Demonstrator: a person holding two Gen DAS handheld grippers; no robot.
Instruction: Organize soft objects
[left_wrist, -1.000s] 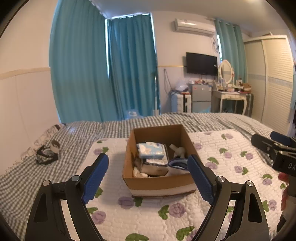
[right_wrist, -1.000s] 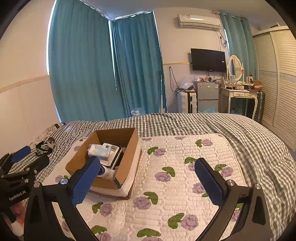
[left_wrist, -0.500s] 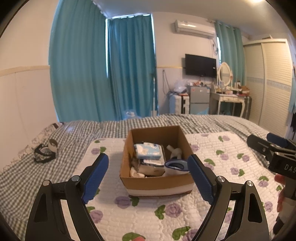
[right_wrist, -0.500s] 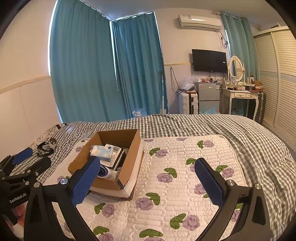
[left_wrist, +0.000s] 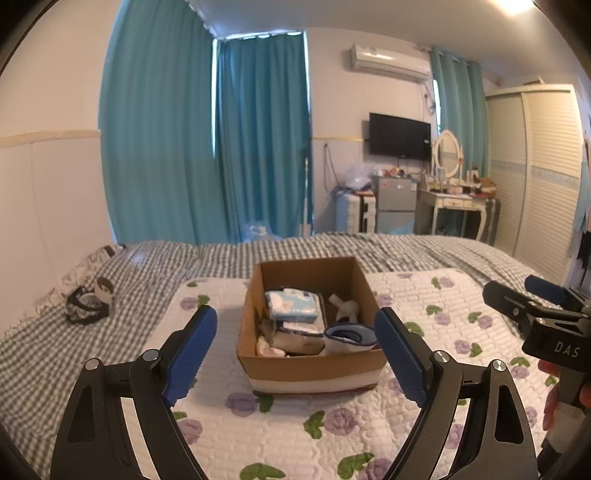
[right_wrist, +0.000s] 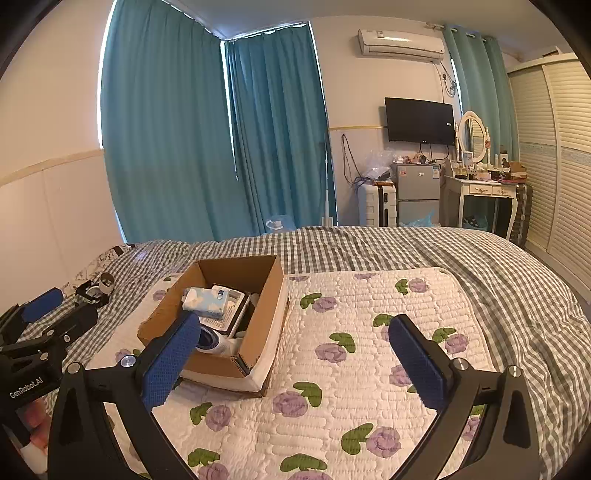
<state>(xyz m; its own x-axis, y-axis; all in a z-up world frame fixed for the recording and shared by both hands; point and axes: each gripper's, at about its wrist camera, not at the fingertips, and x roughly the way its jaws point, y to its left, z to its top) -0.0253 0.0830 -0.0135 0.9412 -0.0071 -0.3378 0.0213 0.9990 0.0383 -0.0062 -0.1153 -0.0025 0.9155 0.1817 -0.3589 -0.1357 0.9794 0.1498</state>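
An open cardboard box (left_wrist: 310, 365) sits on a white quilt with purple flowers (left_wrist: 280, 424) on the bed. Inside lie a light blue tissue pack (left_wrist: 291, 304), a blue and white rolled item (left_wrist: 349, 336), a small white soft toy (left_wrist: 345, 306) and other soft things. My left gripper (left_wrist: 295, 354) is open and empty, in front of the box and above the quilt. My right gripper (right_wrist: 295, 354) is open and empty, above the quilt to the right of the box (right_wrist: 229, 317). Each gripper shows at the edge of the other's view.
A small black and white object (left_wrist: 88, 302) lies on the grey checked bedspread (left_wrist: 55, 332) at the left. Beyond the bed stand teal curtains (left_wrist: 207, 147), a small fridge (left_wrist: 395, 203), a dressing table (left_wrist: 454, 206) and a wardrobe (left_wrist: 543, 177).
Both grippers have drawn back and lifted slightly, so the box looks a little smaller and farther. Both stay open and empty. Nothing in the box has moved.
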